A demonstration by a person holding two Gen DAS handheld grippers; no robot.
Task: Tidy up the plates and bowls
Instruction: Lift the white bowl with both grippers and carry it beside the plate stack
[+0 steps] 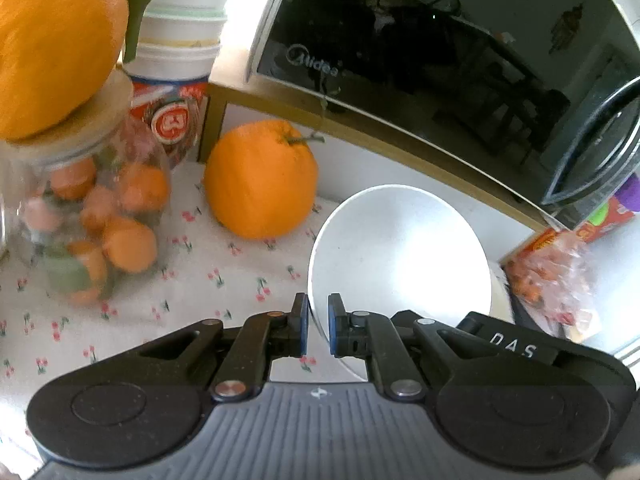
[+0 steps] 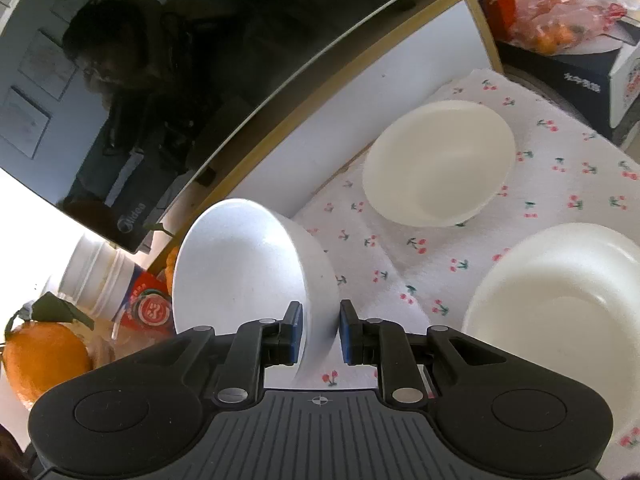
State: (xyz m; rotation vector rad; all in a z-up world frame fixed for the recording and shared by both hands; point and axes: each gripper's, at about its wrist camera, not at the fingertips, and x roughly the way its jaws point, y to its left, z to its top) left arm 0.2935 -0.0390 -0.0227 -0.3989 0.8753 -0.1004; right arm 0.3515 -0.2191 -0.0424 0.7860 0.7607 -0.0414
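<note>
A white bowl (image 1: 400, 260) hangs tilted above the cherry-print cloth (image 1: 200, 280), with its inside facing the left wrist camera. My left gripper (image 1: 318, 330) is shut on its lower left rim. A black gripper body lettered DAS (image 1: 512, 344) sits at the bowl's lower right edge. In the right wrist view my right gripper (image 2: 320, 332) is shut on the wall of a tilted white bowl (image 2: 248, 272). On the cloth beyond lie a cream bowl (image 2: 440, 168) and a larger white dish (image 2: 560, 312) at the right.
A black-fronted microwave (image 1: 440, 60) stands on a wooden-edged shelf behind. At the left are an orange (image 1: 260, 180), a glass jar of small oranges (image 1: 80, 220) with a big orange (image 1: 52, 40) on its lid, and stacked paper cups (image 1: 176, 60). A snack bag (image 1: 560, 280) lies to the right.
</note>
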